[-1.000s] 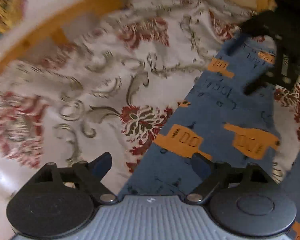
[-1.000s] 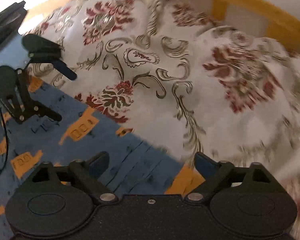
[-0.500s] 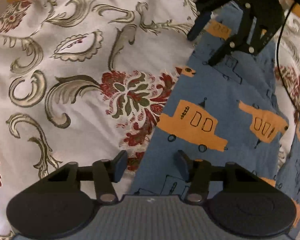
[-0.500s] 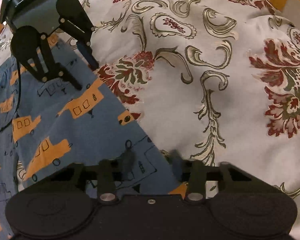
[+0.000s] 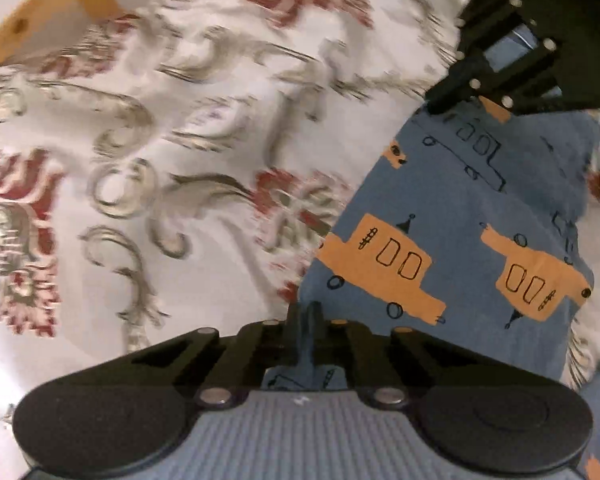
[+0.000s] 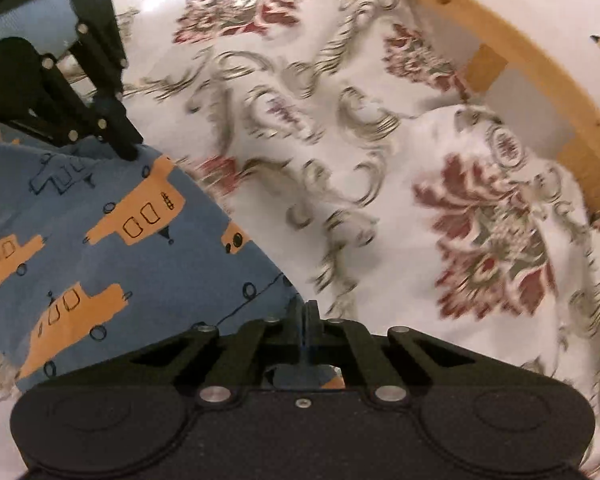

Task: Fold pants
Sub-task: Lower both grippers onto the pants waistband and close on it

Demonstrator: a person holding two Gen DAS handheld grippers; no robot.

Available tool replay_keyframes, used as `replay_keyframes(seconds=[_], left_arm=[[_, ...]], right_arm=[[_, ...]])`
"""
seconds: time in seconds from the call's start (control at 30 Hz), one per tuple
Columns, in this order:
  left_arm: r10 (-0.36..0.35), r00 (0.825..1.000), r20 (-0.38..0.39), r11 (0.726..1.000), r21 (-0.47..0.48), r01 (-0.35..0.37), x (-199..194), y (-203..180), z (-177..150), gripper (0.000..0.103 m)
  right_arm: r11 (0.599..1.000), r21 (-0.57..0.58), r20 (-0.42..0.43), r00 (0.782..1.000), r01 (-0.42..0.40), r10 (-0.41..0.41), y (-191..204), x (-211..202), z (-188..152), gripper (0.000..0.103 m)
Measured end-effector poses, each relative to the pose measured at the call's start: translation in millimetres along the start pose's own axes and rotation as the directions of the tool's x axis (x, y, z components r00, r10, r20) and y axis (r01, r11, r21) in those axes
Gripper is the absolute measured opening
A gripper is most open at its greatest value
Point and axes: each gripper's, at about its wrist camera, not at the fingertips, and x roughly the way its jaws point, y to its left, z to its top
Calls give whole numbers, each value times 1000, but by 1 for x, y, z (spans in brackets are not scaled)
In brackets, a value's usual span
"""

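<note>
Pants (image 5: 460, 208), blue, truck print, on floral bedspread (image 5: 180, 160): hem corners pinched between closed fingers of left gripper (image 5: 305, 316) and right gripper (image 6: 305, 314); fold step apparently beginning, next carry both corners evenly over.

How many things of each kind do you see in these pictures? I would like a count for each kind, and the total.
Grippers: 2, the left gripper and the right gripper, each shut on the fabric
Blue pants with orange vehicles: 1
Floral bedspread: 1
Wooden bed frame: 1
Total: 5
</note>
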Motion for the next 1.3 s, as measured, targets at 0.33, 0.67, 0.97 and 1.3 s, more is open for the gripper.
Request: replay_keyframes(seconds=[0.33,0.67,0.97,1.3], left_arm=[[29,999,41,994,-102,-25,26,21,9,11],[-101,987,125,983,-142,119,-42,97,-49,86],[-241,969,-50,961,-152,231,-54,132,-104,86],[-216,971,-107,976,-21,214,-62,121,-125,50]], right_arm=[[998,53,-14,1000,21,-21,-1,23,2,29],[902,6,88,898,-433,430,14,5,65,95],[804,-163,-46,818,-572,573,81,45,139,98],[790,-157,-210,801,-593,560,75,92,164,58]])
